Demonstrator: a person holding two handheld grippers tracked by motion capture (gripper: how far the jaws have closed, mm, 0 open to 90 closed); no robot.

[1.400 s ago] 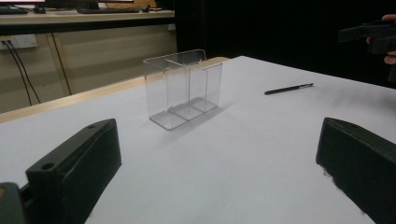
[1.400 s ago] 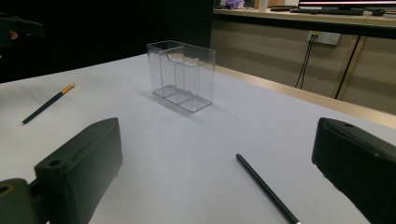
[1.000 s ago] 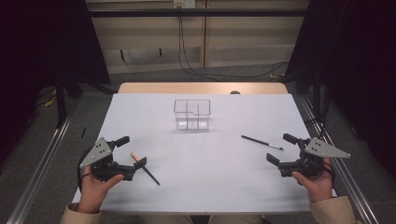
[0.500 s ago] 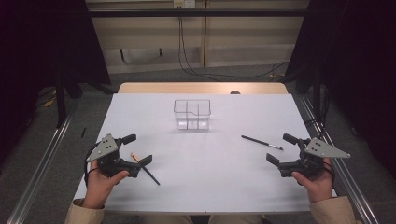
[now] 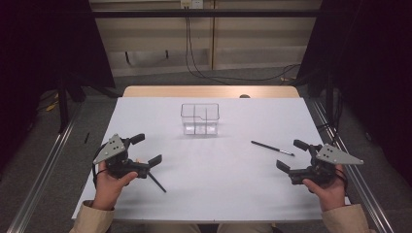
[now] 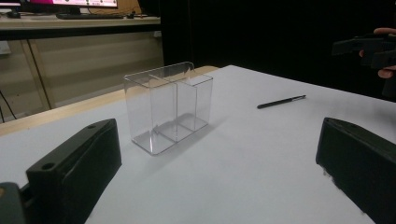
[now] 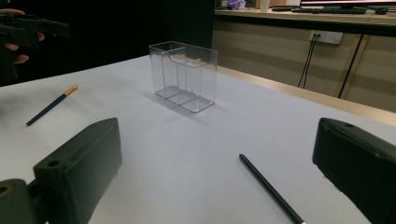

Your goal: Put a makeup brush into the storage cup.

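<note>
The clear divided container (image 5: 200,119) stands upright at the far centre of the white surface (image 5: 218,194). Left tongs (image 5: 146,149) are open near-left of it, over a pencil (image 5: 156,181). Right tongs (image 5: 291,154) are open near-right, beside a black pen (image 5: 272,148).

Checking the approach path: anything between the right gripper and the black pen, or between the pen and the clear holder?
Nothing visible. The right gripper, jaws open, faces the black pen across bare white table. Bare table too between the pen and the clear holder.
</note>
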